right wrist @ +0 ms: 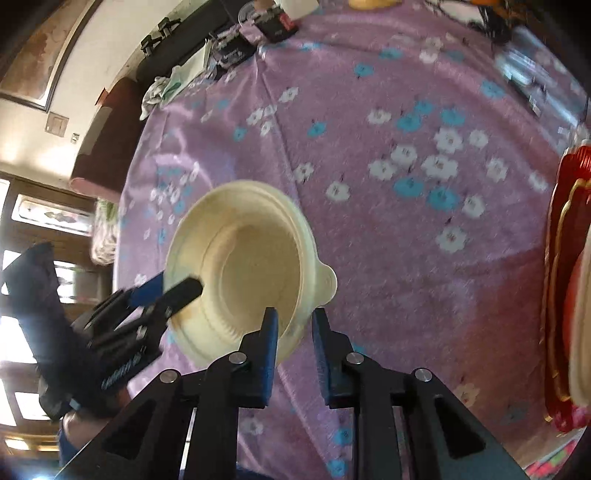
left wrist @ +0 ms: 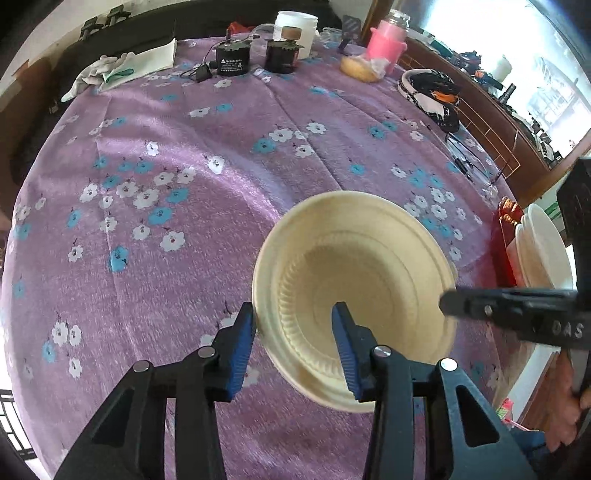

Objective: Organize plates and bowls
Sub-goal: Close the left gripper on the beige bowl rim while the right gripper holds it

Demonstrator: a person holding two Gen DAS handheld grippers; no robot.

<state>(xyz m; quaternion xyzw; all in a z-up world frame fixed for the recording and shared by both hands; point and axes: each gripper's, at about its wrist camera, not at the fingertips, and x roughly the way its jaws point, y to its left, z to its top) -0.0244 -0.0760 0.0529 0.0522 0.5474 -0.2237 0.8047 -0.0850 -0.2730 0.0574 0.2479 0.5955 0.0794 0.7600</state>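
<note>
Near the front edge of the table, toward its right side, a cream disposable bowl [left wrist: 354, 295] is being held tilted above the purple flowered tablecloth [left wrist: 166, 229]. It is being straddled at its near-left rim by the left gripper [left wrist: 293, 325], one blue pad outside the wall and the other inside the bowl; the jaws are partly closed, and whether the pads are pressing on the rim cannot be told from the blurred frames. From the right side the bowl's opposite rim is being approached by the right gripper [right wrist: 293, 328]. Its jaws are nearly closed, and in its own view the rim beside the small tab is seen between the pads, though contact cannot be confirmed.

At the right edge of the table, white plates [left wrist: 543, 247] are being kept stacked on a red tray [left wrist: 508, 240]. Toward the far edge, a black-and-white bowl [left wrist: 430, 94], a pink cup [left wrist: 386, 44], two black cylindrical devices [left wrist: 258, 55], a white jar [left wrist: 295, 27] and a folded cloth [left wrist: 122, 68] are being left well apart from the grippers.
</note>
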